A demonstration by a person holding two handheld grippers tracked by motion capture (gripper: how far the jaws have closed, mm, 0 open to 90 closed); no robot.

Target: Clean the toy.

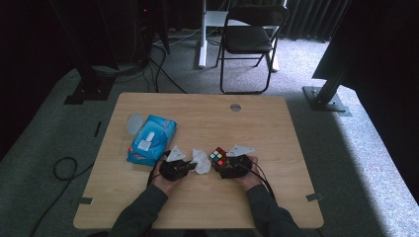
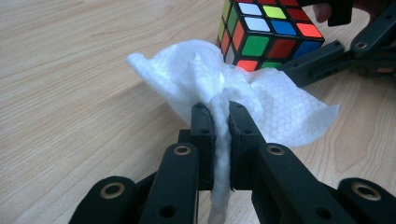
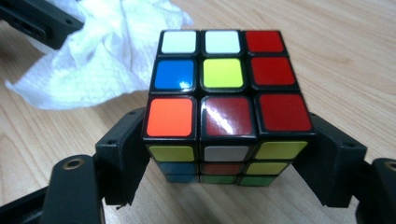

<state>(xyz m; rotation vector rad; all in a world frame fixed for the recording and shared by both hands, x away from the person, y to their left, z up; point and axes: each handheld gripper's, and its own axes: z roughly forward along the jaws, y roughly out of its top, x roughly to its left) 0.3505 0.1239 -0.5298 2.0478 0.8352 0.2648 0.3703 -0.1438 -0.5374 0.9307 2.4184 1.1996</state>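
Both tongs [image 1: 190, 167] [image 1: 221, 170] seemingly clamped, hands side by side

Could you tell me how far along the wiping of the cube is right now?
Done: a wipe is out of the pack and clamped in the left gripper; the right gripper grips the cube on both sides. In hand: the wipe lies against the cube's side. Left: how many faces are already wiped cannot be told.

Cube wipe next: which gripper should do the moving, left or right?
Left, probably. The left gripper already pinches the white wipe between its jaws, and the wipe lies against the cube. The right gripper clamps that cube from both sides on the table, so it suits steadying.
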